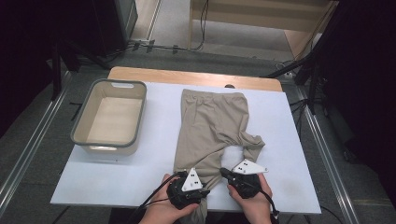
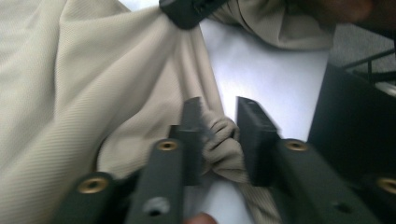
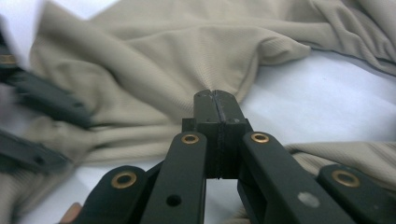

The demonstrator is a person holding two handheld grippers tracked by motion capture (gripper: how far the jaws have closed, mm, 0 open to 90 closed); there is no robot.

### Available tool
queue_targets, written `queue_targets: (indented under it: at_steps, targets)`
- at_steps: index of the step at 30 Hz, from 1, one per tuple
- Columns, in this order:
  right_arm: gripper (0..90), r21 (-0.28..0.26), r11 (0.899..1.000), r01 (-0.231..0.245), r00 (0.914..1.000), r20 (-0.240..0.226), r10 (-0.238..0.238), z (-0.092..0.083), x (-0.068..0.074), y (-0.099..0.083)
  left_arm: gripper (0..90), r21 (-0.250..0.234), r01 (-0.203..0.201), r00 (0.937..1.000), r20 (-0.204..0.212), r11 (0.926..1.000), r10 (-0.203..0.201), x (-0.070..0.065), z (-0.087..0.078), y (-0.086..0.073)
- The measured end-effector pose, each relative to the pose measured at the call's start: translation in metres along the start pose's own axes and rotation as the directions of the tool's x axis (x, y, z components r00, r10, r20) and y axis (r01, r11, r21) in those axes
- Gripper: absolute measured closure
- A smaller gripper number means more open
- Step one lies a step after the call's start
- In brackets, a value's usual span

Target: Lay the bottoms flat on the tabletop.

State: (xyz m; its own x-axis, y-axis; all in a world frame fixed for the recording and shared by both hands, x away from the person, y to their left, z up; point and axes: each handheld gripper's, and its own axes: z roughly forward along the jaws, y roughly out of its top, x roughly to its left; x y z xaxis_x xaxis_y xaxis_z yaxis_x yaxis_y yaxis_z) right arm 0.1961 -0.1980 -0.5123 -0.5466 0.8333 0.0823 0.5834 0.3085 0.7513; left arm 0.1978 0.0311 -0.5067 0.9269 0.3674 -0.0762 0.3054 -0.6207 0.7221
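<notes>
A white surface (image 1: 285,140) on a wooden top is ringed by grey floor. Bare room is seen at 3 o'clock. An empty grey bin (image 1: 111,116) sits at 9 o'clock. Beige trousers (image 1: 205,126) lie centred; a bunched fold sits between the narrow-gapped left gripper (image 2: 219,128) jaws, and the right gripper (image 3: 215,109) is clamped on cloth at 6 o'clock.

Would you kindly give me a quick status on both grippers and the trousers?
Left gripper part open, bunched fabric between jaws. Right gripper shut on beige trousers. Grey basket stands clear, left of them.
</notes>
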Motion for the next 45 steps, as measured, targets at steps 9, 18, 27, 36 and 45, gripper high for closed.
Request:
queue_targets:
  at_steps: [9,18,27,36,45]
  targets:
    - [88.7,0.014,1.000,0.011,0.9992,0.038,-0.011,0.002,-0.004,0.000,82.0,-0.021,0.037,0.9974,0.064,0.9991,-0.035,0.015,-0.030,-0.015]
    - [88.7,0.013,1.000,0.006,0.9968,0.080,-0.007,0.001,-0.013,0.000,84.1,-0.001,0.062,0.9928,0.103,0.9981,-0.061,0.023,-0.044,-0.028]
    - [76.8,-0.011,1.000,0.009,0.9998,0.019,-0.008,-0.001,-0.015,-0.002,87.2,0.025,0.043,0.9964,0.072,0.9988,-0.045,0.024,-0.047,-0.035]
    - [63.2,-0.065,0.997,0.051,0.9943,-0.091,-0.056,-0.024,0.039,-0.008,87.3,0.016,0.060,0.9962,0.062,0.9980,-0.061,0.025,-0.045,-0.036]
    - [61.2,0.012,0.994,0.113,0.9907,-0.078,-0.112,0.004,0.072,-0.018,88.4,-0.002,0.043,0.9983,0.038,0.9991,-0.043,0.022,-0.053,-0.032]
